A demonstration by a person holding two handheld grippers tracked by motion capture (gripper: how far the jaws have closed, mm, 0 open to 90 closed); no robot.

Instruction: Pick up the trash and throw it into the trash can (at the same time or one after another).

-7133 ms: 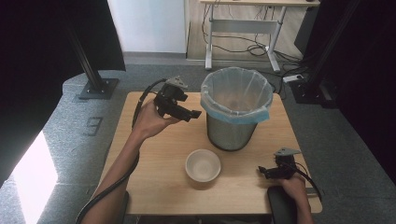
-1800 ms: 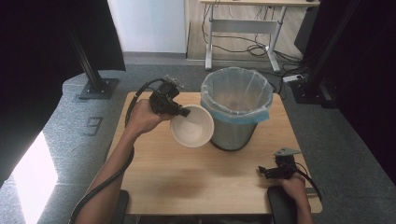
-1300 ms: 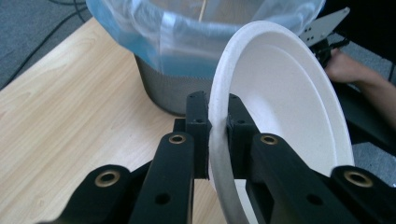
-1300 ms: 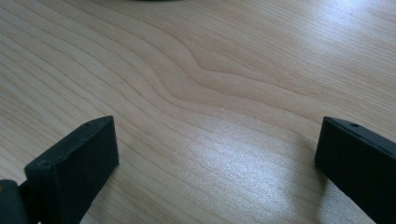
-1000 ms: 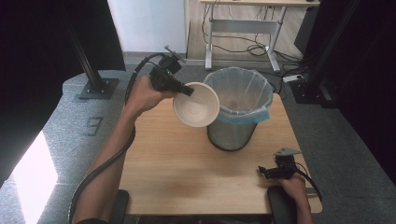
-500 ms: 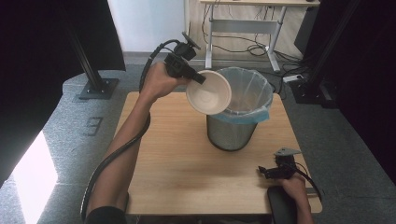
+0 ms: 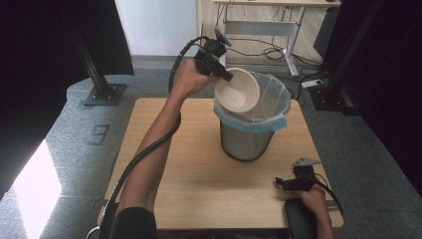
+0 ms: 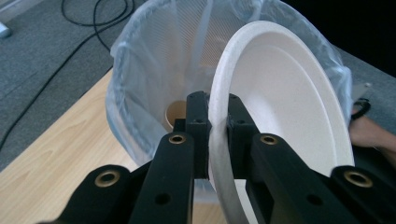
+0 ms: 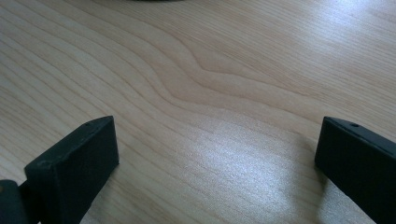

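White bowl (image 7: pixel 238 92) held tipped on its side over the lined bin (image 7: pixel 252 124) by the left gripper (image 7: pixel 219 69).

The bowl's rim is pinched between the left gripper's two black jaws, closed tight on it, as seen in the left gripper view (image 8: pixel 215 130); the bowl (image 8: pixel 280 107) is turned almost on edge with its hollow facing the camera side, above the bin's open mouth at the near-left rim. The bin is a metal can with a clear bag liner (image 8: pixel 140 70) folded over its top, standing on the wooden table (image 7: pixel 199 194); a small tan cup-like item (image 8: pixel 175 114) is seen inside the bag, not clearly. The right gripper (image 7: pixel 291 181) is rested low on the table near the front right corner, jaws spread wide with nothing between them, bare wood (image 9: pixel 210 116) seen in the gap.
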